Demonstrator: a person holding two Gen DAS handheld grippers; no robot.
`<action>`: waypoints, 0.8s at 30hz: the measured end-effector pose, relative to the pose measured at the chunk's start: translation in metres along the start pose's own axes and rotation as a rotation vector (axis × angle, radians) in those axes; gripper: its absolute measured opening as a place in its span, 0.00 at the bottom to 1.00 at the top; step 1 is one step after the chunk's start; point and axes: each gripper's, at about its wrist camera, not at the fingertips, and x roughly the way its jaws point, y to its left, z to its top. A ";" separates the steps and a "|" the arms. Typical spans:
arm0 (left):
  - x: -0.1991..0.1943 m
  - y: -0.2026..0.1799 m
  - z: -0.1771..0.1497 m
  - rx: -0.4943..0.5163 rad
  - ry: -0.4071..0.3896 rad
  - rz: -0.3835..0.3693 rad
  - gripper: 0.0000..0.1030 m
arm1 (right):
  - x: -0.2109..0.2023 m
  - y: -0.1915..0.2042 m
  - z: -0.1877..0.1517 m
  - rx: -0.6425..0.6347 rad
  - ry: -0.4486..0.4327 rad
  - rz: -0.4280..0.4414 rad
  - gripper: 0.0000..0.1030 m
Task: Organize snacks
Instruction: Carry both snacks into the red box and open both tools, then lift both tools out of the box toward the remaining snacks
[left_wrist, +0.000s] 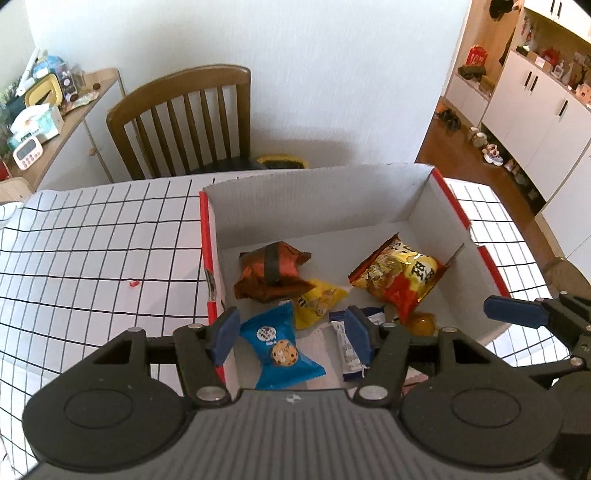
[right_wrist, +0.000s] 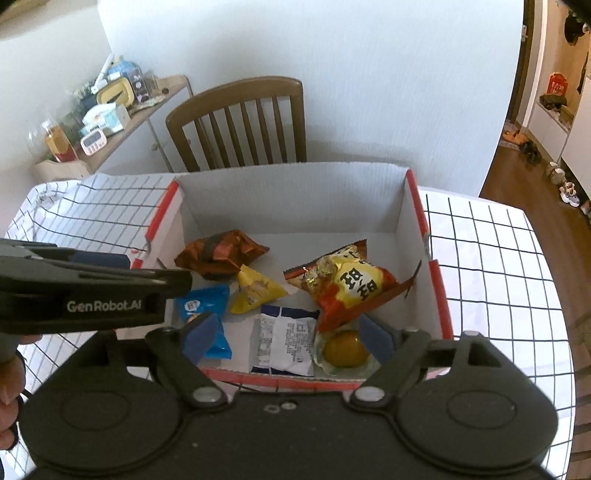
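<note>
Nearest to the cameras were my two grippers, both held above the near edge of the box and tilted down into it. My left gripper stood about half open and held nothing; the blue cookie pack only showed between its fingers, lying on the box floor below. My right gripper stood wide, also with nothing in it; the white pack and the yellow jelly cup lay under it at the near edge.

Six snacks were already in the box. The brown pack lay toward the left wall, the yellow pack was touching it, and the big red-and-yellow bag leaned near the right wall. The far part of the box was bare.

On the checked tablecloth I saw no other snack, only a tiny red scrap. So I judged the collecting nearly or fully done, though the table was not all in view.
</note>
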 end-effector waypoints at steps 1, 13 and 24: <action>-0.004 0.000 -0.001 0.000 -0.006 -0.002 0.60 | -0.004 0.002 0.000 0.001 -0.007 -0.001 0.82; -0.051 0.002 -0.021 0.008 -0.068 -0.035 0.60 | -0.045 0.007 -0.014 -0.005 -0.065 0.016 0.84; -0.087 0.005 -0.050 0.023 -0.107 -0.064 0.61 | -0.079 0.014 -0.037 -0.025 -0.110 0.041 0.84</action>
